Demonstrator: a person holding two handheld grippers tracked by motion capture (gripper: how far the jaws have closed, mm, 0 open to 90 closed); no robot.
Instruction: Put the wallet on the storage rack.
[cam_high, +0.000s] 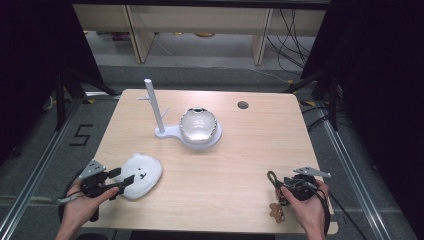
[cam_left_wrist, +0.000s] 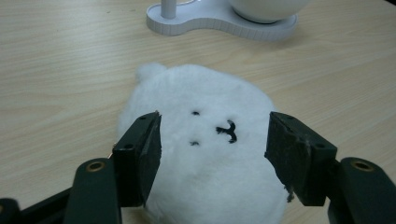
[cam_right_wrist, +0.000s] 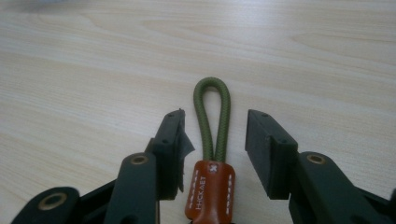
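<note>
Both tongs wide: left tongs (cam_left_wrist: 212, 156) astride plush (cam_left_wrist: 205, 154), right tongs (cam_right_wrist: 215, 149) astride strap (cam_right_wrist: 212, 121), tab unreadable.

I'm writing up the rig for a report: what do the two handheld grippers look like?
Both grippers, left and right, are black, each with two blocky jaws on arms with brass-coloured rivets. A grey three-cornered plate sits on top of each, and a cable trails back from each. The person's forearms are bare, with no sleeves.

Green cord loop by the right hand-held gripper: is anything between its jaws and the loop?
Nothing visible is. The right hand-held gripper has its jaws open on either side of the green cord loop, which lies on bare table with its orange leather tab nearest the gripper. Neither jaw touches it yet.
</note>
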